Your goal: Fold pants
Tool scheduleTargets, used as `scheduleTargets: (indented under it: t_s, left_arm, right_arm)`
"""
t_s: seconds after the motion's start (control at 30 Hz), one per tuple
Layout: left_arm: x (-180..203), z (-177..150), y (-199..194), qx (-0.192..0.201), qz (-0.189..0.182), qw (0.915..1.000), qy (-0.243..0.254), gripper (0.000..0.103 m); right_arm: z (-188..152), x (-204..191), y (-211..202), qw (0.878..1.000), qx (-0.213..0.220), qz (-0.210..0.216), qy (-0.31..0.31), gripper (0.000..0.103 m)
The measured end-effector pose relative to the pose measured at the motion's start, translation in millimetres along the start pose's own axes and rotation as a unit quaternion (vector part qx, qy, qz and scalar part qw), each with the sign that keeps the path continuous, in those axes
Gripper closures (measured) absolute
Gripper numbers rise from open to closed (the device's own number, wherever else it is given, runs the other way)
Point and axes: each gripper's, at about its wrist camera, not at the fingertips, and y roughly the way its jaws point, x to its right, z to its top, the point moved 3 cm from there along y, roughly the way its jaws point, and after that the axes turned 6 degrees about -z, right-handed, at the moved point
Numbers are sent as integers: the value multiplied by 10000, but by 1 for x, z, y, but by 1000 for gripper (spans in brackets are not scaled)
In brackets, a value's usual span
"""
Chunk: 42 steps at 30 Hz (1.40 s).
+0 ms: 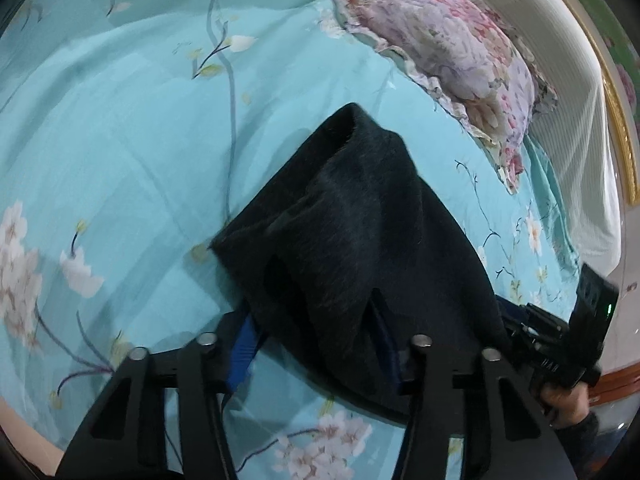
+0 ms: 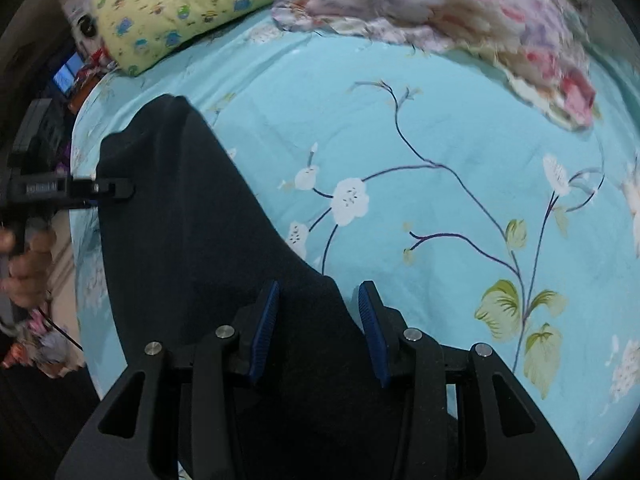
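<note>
Dark charcoal pants point(image 1: 360, 248) lie bunched on the turquoise floral bed sheet point(image 1: 120, 140). In the left wrist view the cloth drapes over my left gripper point(image 1: 312, 344); its jaws stand apart, a blue pad point(image 1: 242, 356) shows at left and the right pad is partly hidden by cloth. In the right wrist view the pants point(image 2: 192, 248) run from lower centre to upper left. My right gripper point(image 2: 318, 332) is open, with cloth lying between its blue pads point(image 2: 264, 328). The left gripper also shows in the right wrist view point(image 2: 116, 190), touching the pants' left edge.
A pink floral pillow point(image 1: 452, 56) lies at the upper right and a yellow patterned pillow point(image 2: 180, 4) at the far edge. A white padded headboard point(image 1: 568, 100) borders the right side. The bed's left edge point(image 2: 80, 240) drops to a cluttered floor.
</note>
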Motion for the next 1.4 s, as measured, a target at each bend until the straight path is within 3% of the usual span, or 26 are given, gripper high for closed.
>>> scheduleTargets:
  t_s: [0.07,0.1,0.17,0.3,0.43,0.63,0.9,1.0,1.1,1.13,1.23,1.3,1.4]
  left_arm:
    - [3,2,3,35,-82,9999,123,77]
    - [3,2,3,17,-176,9997,139,83]
    - [3,2,-2,36,-371,9992,148,91]
    - [11,1,-32,294,-761,9959,385,92]
    - [15,0,-48,437,-1028,9919,610,92]
    - [16,2,-43,468,-1025,9898,870,92]
    - [-8,2,-10,125,-873,9933,741,91]
    - [-9,1,-14,119,-783,9943,709,80]
    - [-11,2,-28,274,-432,9959,748,66]
    - [-13,4,-35,349,-382,9960,733,62]
    - [-13,6,-56,592,-351,9952,696,60]
    - [-10,8,-70,777,-294,9941,700,57]
    - [-2,13,-88,942,-371,9920,748,56]
  right_arm:
    - [4,10,8,9989,-73,291,361,65]
    - [4,13,8,9983,-68,354,455,77]
    - [4,13,10,9971,-122,441,608,85]
    - [5,-4,-8,9996,73,-55,255,91]
    - [13,-6,-43,9952,732,-590,275,92]
    - [11,-14,-30,9913,850,-968,258,92]
    - [4,-5,-3,9890,773,-1126,563,92]
    - [3,-1,-2,9886,789,-1028,770,88]
    - [0,4,-12,9849,857,-1115,1009,70]
    - [-3,7,-20,9828,901,-1163,1121,68]
    - [-10,14,-39,9785,1072,-1110,1365,59]
    - [-18,21,-54,9746,1176,-1011,1615,48]
    - [-37,29,-76,9665,1365,-841,2002,48]
